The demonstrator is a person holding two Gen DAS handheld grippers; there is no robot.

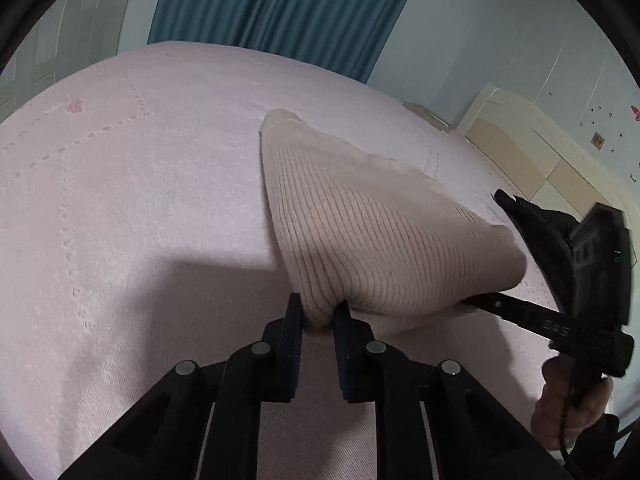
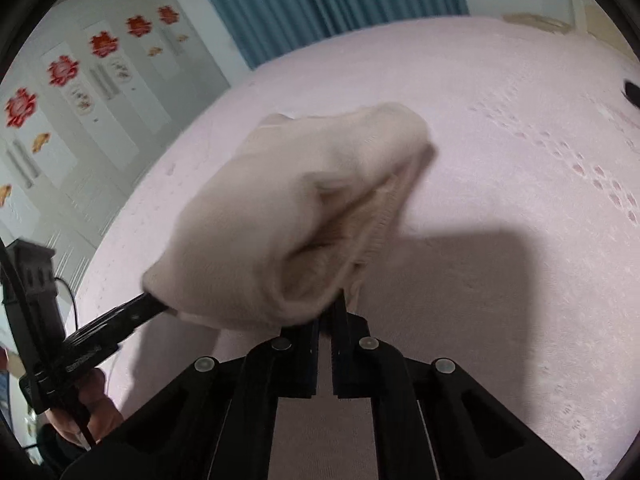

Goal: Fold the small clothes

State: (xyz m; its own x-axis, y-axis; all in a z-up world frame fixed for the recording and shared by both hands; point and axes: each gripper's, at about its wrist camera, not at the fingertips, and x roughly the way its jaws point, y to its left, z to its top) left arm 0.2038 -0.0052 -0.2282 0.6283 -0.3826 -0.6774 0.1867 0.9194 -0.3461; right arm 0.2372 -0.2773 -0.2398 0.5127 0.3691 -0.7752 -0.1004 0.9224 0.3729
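Both near corners of the cream knit garment [image 1: 352, 232] are pinched, one in your left gripper [image 1: 318, 312], one in your right gripper [image 2: 330, 312], above the pink bedspread [image 1: 120, 200]. Fold underway; next, carry both corners evenly toward the far edge.

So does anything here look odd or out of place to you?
Nothing looks damaged or spilled. The cream ribbed knit garment is bunched and lifted at its near edge rather than flat on the pale pink bedspread, but only because the left gripper and right gripper each pinch a near corner in their fingers.
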